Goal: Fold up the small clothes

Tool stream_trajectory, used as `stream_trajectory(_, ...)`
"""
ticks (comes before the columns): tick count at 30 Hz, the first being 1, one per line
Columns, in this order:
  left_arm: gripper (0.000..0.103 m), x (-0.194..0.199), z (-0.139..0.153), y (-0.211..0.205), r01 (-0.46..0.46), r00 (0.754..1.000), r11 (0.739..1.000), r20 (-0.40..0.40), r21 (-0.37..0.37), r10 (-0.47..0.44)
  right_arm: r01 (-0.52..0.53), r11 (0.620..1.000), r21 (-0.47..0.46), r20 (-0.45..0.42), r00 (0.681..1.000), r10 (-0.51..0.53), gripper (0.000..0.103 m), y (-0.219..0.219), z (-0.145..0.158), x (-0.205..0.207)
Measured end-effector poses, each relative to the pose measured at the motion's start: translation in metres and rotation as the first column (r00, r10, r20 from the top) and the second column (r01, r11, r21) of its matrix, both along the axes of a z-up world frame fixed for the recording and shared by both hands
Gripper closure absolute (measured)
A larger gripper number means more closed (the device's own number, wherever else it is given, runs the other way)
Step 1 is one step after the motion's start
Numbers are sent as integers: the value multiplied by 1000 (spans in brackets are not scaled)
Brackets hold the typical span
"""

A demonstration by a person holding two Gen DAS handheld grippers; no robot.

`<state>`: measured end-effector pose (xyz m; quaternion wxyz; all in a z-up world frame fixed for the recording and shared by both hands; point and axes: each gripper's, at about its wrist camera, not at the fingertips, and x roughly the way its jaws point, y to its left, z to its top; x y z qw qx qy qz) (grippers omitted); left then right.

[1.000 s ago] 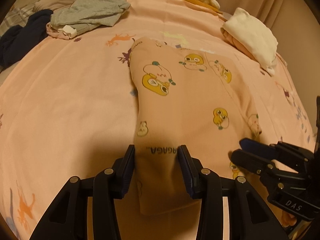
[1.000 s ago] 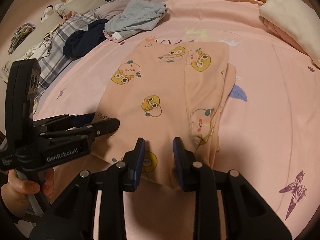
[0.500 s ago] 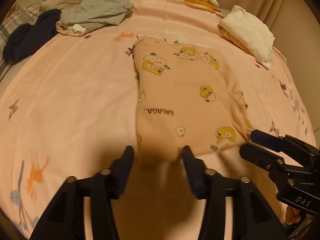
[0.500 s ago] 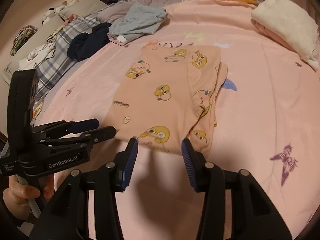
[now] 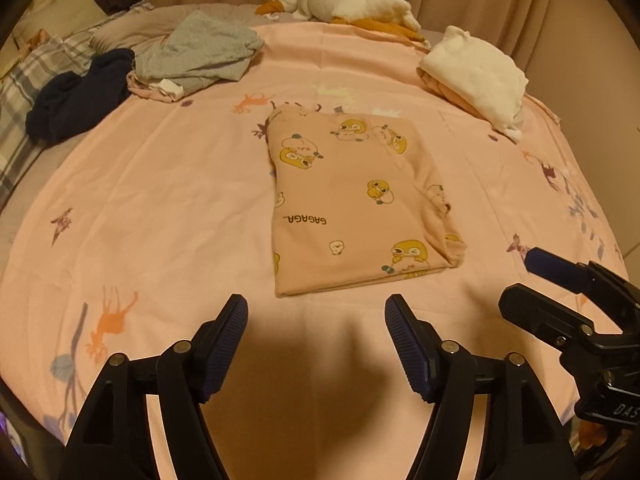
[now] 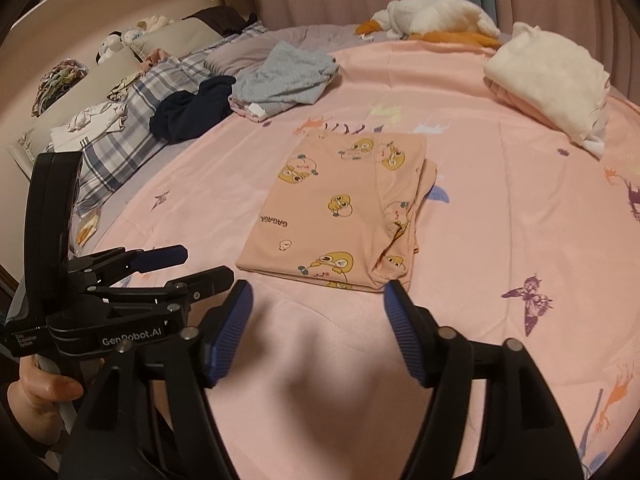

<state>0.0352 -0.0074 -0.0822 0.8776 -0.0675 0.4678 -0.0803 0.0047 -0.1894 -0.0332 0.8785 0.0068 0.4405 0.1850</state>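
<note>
At the far left of the bed a checked pillow (image 6: 120, 136) lies along the edge, with a dark navy garment (image 5: 76, 100) bunched against it and a grey garment (image 5: 200, 56) spread loosely just beside that on the pink bedsheet (image 5: 160, 208). The left gripper (image 5: 316, 320) hangs above bare sheet with its jaws spread wide; they have just been opening and nothing sits between them. In the right wrist view a hand (image 6: 36, 396) grips this tool's handle at the lower left corner. Just beyond both sets of fingertips, in the middle of the sheet, the peach pyjama piece (image 5: 348, 208) with yellow cartoon prints lies flat, folded into a neat rectangle, its near edge close to the grippers but touching neither; a doubled seam runs down its right side. The right gripper (image 6: 318, 294) is likewise released, its jaws having just been opening, with only sheet between the blue ribbed pads (image 6: 404, 332). Farther back a white plush toy (image 5: 348, 4) rests by the curtain, and to the right a folded cream garment (image 5: 476, 76) sits on a pink one near the sheet's edge
</note>
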Motion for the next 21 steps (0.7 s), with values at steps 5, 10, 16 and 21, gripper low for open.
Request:
stream_trajectory(5, 14, -7, 14, 2, -14, 1000, 1000, 23, 7, 14, 24, 999, -24, 42, 999, -23, 16, 0, 13, -9)
stream_trajectory(10, 6, -14, 27, 5, -42, 998, 999, 38, 7, 42, 64, 998, -22, 89, 994, -62, 2, -3, 29, -17)
stream_trajectory(16, 5, -20, 41, 3, -89, 996, 993, 39, 76, 86, 80, 996, -44, 111, 991, -74, 0, 0, 44, -25)
stream_trajectory(21, 3, -26, 48, 6, -90, 995, 995, 33, 45, 89, 91, 991, -96, 125, 989, -79, 0, 5, 52, -31)
